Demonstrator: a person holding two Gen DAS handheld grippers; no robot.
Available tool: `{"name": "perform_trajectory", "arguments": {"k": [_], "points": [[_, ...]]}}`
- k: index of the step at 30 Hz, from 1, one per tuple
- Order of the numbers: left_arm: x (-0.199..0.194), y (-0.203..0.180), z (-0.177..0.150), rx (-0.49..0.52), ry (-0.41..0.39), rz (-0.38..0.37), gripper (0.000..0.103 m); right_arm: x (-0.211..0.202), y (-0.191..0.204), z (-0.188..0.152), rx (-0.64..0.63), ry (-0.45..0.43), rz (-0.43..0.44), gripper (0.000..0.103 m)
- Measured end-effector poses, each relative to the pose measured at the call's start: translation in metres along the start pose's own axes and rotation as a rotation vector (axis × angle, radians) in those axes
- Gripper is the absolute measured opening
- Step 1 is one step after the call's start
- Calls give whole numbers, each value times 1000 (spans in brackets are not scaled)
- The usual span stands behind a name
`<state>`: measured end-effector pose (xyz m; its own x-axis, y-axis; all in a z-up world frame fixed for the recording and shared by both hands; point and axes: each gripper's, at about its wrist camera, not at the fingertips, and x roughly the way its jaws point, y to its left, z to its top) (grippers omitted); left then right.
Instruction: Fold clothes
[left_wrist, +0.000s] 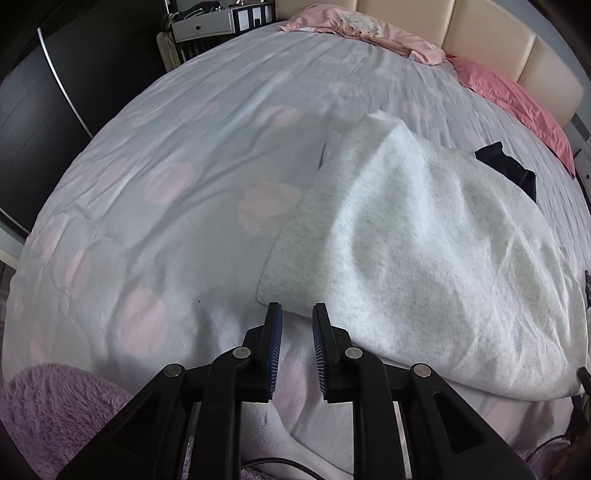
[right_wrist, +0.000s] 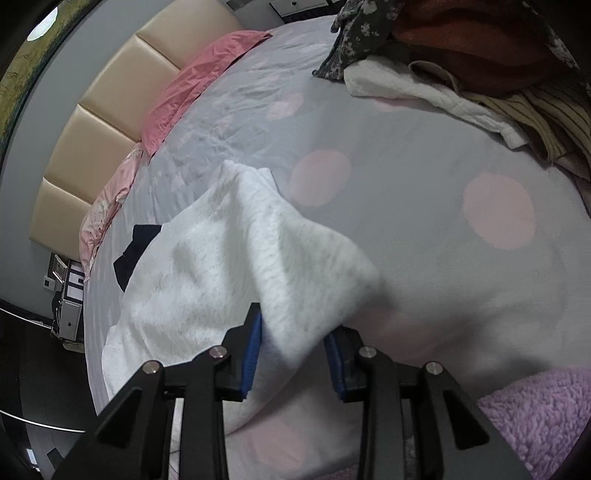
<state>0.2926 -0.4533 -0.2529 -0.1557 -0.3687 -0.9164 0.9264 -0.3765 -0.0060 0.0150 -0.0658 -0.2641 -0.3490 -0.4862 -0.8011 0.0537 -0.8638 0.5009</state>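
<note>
A white speckled sweatshirt (left_wrist: 417, 251) lies partly folded on the pale bed sheet (left_wrist: 177, 192), with a dark piece (left_wrist: 509, 170) showing at its far edge. My left gripper (left_wrist: 297, 314) is open and empty, its fingertips just short of the garment's near corner. In the right wrist view the same sweatshirt (right_wrist: 229, 266) drapes between the blue pads of my right gripper (right_wrist: 295, 325). The jaws stand wide apart with the cloth lying between them, and the dark piece (right_wrist: 135, 251) shows at the left.
A pile of other clothes (right_wrist: 480, 74) sits at the bed's far right. Pink pillows (left_wrist: 509, 99) lie along the beige padded headboard (left_wrist: 480, 40). A purple fleece blanket (left_wrist: 48, 402) covers the near edge. A dark wardrobe (left_wrist: 44, 110) and a radiator (left_wrist: 173, 48) stand at the left.
</note>
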Motion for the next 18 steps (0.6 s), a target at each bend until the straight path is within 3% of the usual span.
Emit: {"name": "perform_trajectory", "arguments": {"k": [4,7,10,13,18], "points": [[-1,-5,9,21,-22,9,22,-16,-3,2,8,-66,-7,31],[-2,-11,20,53,-43,21,22,-32,-2,6,1,-165,-34,32],[2,-19,33,90,-57,26,24,-40,5,17,-33,-239,-25,40],[5,-30,47,131,-81,26,26,-27,19,32,-94,-213,12,43],[15,-50,71,221,-85,11,27,12,40,57,-191,-82,59,43]]}}
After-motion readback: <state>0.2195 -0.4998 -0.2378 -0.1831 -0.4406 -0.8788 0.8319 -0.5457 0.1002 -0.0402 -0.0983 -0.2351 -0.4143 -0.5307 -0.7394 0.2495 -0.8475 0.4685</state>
